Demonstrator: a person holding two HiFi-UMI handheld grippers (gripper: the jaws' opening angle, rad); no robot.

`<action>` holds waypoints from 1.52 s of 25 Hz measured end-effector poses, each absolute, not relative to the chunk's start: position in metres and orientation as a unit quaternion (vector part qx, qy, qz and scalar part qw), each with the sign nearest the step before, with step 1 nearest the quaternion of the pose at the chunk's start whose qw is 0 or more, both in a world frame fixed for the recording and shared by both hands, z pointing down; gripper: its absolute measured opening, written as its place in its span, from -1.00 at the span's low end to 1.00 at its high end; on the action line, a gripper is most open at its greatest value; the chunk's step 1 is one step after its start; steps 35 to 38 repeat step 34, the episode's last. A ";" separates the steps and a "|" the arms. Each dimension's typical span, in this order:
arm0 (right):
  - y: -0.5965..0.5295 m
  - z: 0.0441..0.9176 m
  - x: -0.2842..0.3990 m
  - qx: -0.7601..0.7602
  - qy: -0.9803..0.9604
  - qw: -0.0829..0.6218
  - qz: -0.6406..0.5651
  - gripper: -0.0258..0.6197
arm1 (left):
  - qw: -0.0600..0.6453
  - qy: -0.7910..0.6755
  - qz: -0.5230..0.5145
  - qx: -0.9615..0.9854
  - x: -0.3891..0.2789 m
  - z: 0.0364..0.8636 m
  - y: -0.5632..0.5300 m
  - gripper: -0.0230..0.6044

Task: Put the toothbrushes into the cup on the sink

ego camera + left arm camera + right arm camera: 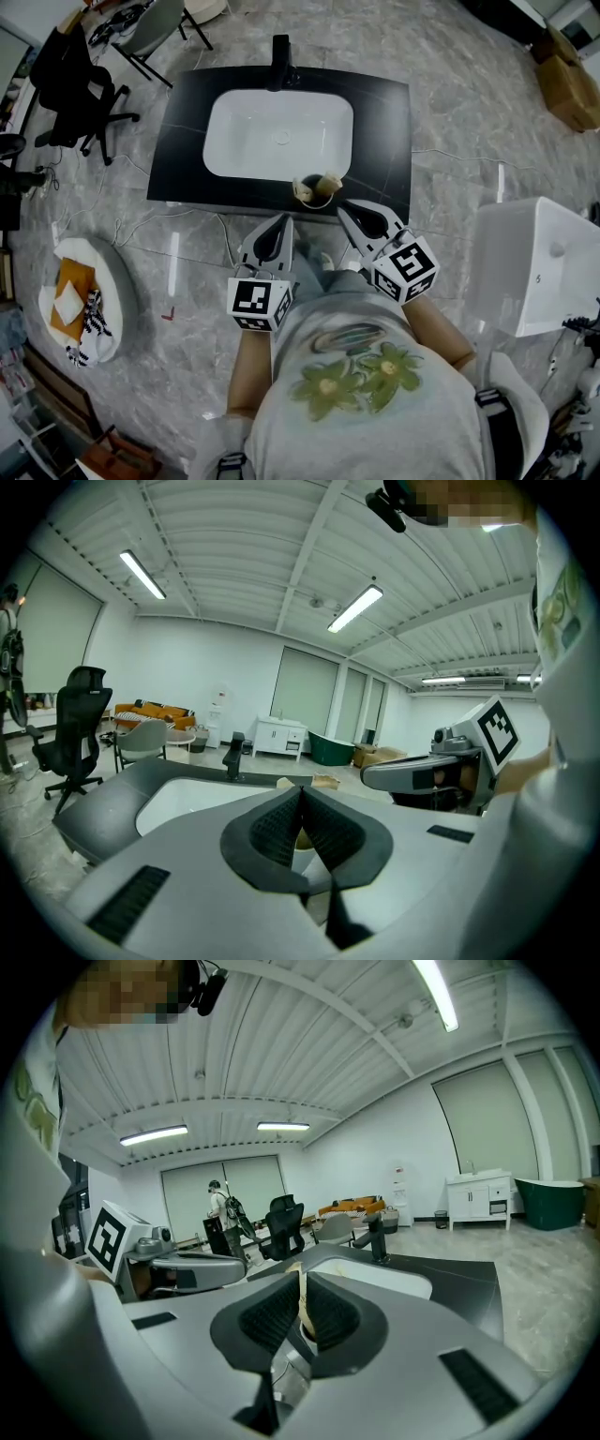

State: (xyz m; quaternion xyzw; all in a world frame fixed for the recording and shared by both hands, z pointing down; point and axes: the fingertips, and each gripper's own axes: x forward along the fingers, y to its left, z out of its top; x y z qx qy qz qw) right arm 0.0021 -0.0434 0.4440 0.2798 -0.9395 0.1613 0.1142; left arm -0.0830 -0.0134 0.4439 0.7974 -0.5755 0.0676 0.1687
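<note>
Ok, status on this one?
Left tool shut, right tool closing, both empty. Two toothbrushes stand in cup on sink counter. Nothing in the way.

Counter (183, 141) at twelve o'clock from the person (366, 394); the basin (277, 136) sits in it, tap (280, 58) behind; the cup (317, 202) stands on its near edge, toothbrushes (305, 192) inside; office chair (75, 84) at ten o'clock; boxy unit (534, 267) at three.
</note>
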 end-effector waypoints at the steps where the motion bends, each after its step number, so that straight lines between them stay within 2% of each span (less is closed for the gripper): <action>1: -0.041 0.441 0.002 0.277 -0.941 0.112 0.160 -0.75 | 0.168 -0.574 0.068 0.798 -0.081 0.442 -0.012 -0.87; 11: -0.029 0.421 -0.002 0.252 -0.950 0.084 0.163 -0.79 | 0.166 -0.557 0.062 0.811 -0.064 0.430 0.000 -0.87; 38: -0.024 0.423 0.006 0.251 -0.949 0.088 0.171 -0.79 | 0.165 -0.546 0.077 0.818 -0.050 0.424 0.007 -0.87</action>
